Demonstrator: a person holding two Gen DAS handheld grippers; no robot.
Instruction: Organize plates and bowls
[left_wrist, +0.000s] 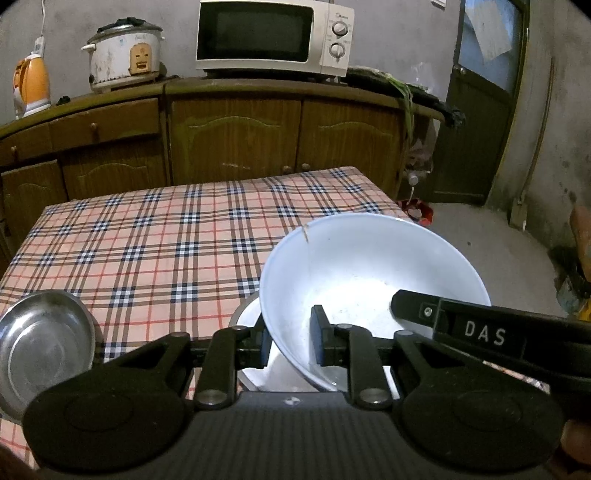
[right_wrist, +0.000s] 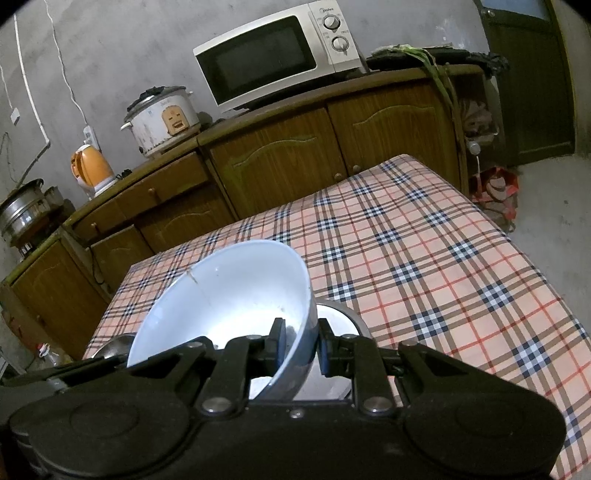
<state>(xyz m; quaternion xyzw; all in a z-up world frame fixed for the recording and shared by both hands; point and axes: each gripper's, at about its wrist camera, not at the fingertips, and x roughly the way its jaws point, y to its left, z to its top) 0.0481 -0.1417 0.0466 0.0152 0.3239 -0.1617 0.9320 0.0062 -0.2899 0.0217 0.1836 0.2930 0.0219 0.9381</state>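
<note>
A white bowl (left_wrist: 362, 266) hangs tilted over the near edge of the table, held by its rim from two sides. My left gripper (left_wrist: 291, 339) is shut on the rim's left side, one pad inside and one outside. My right gripper (right_wrist: 301, 343) is shut on the opposite side of the same white bowl (right_wrist: 229, 288). Directly under it sits a steel bowl (left_wrist: 245, 317), partly hidden, also seen as a steel bowl (right_wrist: 341, 314) in the right wrist view. A shallow steel dish (left_wrist: 44, 339) lies on the cloth at the left.
The table wears a plaid cloth (left_wrist: 166, 229) that stretches away bare beyond the bowls. Behind it stands a wooden cabinet (left_wrist: 236, 140) with a microwave (left_wrist: 273, 37), a rice cooker (left_wrist: 125, 55) and an orange kettle (left_wrist: 31, 83). A dark door (left_wrist: 480, 122) is at the right.
</note>
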